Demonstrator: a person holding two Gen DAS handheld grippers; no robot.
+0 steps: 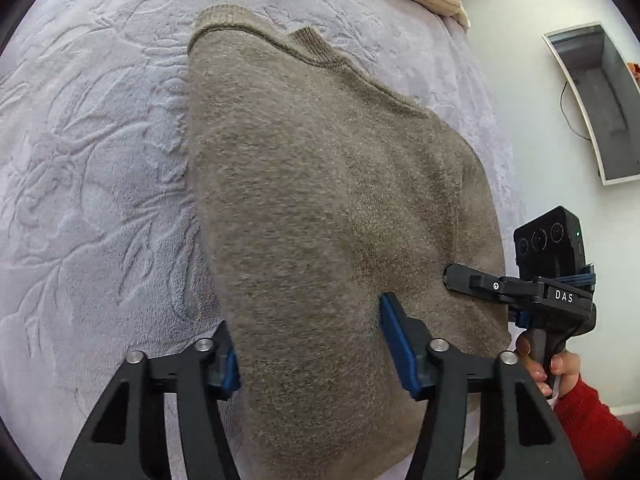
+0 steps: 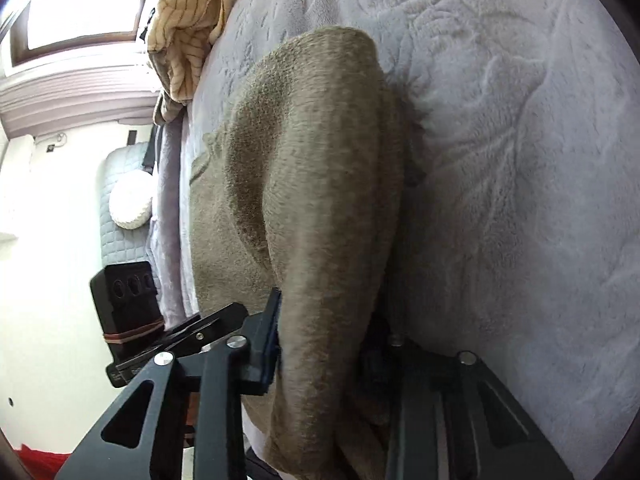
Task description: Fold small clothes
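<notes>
The grey-brown knitted sweater (image 1: 320, 184) lies on the pale lilac embossed blanket (image 1: 92, 168), its near hem bunched between the left tongs (image 1: 310, 344) and pinched by the right tongs (image 2: 320, 344), with a cream ribbed garment (image 2: 188, 28) beyond.

Left tongs (image 1: 310, 344): black linkage arms, silver pivot screws, blue finger pads (image 1: 394, 332). Right tongs (image 1: 450, 274): black, white "DAS" lettering, three-lens black camera box strapped on. Red knit sleeve (image 1: 592, 420).
</notes>
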